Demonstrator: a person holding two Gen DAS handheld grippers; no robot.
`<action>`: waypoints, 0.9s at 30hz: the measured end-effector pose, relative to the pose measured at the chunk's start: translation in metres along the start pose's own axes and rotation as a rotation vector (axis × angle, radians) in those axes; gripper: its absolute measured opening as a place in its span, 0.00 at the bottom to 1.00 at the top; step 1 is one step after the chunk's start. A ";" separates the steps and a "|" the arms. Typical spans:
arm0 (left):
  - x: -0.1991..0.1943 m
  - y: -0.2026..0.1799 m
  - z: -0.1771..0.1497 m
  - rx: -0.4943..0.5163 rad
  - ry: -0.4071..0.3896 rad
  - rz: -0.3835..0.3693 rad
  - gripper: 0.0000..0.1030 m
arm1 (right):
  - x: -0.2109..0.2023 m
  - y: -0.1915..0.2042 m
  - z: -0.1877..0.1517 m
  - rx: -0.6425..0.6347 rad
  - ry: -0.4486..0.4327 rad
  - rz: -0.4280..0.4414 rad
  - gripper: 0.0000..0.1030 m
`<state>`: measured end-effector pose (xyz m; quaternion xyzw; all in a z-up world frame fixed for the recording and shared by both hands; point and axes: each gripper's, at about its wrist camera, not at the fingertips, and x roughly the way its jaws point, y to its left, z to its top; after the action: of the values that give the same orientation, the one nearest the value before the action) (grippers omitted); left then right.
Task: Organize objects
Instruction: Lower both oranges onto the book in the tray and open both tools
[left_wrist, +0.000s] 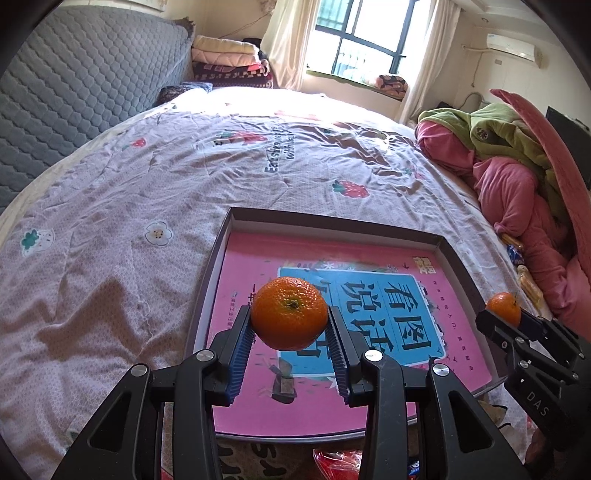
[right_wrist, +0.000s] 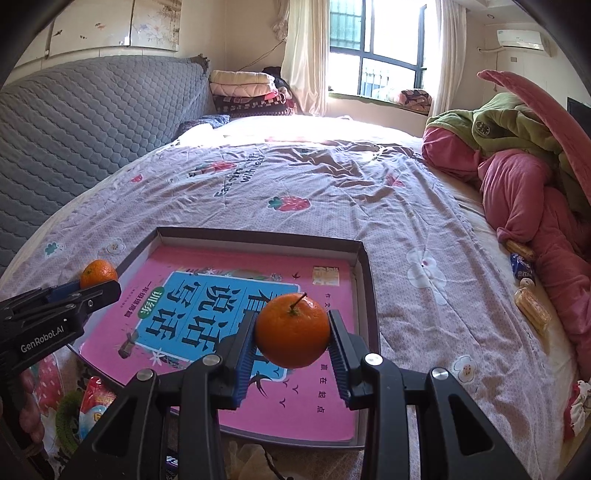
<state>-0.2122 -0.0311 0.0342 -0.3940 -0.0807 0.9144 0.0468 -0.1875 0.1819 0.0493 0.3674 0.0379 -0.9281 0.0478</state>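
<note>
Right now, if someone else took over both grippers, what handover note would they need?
Left gripper: shut on a stemless orange, above the tray.
Right gripper: shut on a stemmed orange, also above the tray.
The tray holds only a pink book.
Done: both oranges picked up.
Left: probably set both in the tray; snack packets lie by the pink bedding.

We see a bed (left_wrist: 110, 229), folded blankets (left_wrist: 229, 59), a window (left_wrist: 365, 37) and heaped pink bedding (right_wrist: 524, 192).
</note>
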 end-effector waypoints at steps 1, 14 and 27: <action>0.002 0.000 -0.001 -0.003 0.004 -0.004 0.39 | 0.002 0.001 -0.001 -0.006 0.008 -0.004 0.36; 0.021 0.001 -0.010 0.013 0.079 -0.011 0.39 | 0.019 0.004 -0.015 -0.038 0.074 -0.011 0.36; 0.035 0.004 -0.016 0.028 0.128 0.023 0.39 | 0.030 0.002 -0.022 -0.041 0.130 -0.008 0.36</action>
<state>-0.2247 -0.0285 -0.0022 -0.4520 -0.0603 0.8887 0.0470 -0.1938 0.1807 0.0125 0.4259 0.0613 -0.9014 0.0488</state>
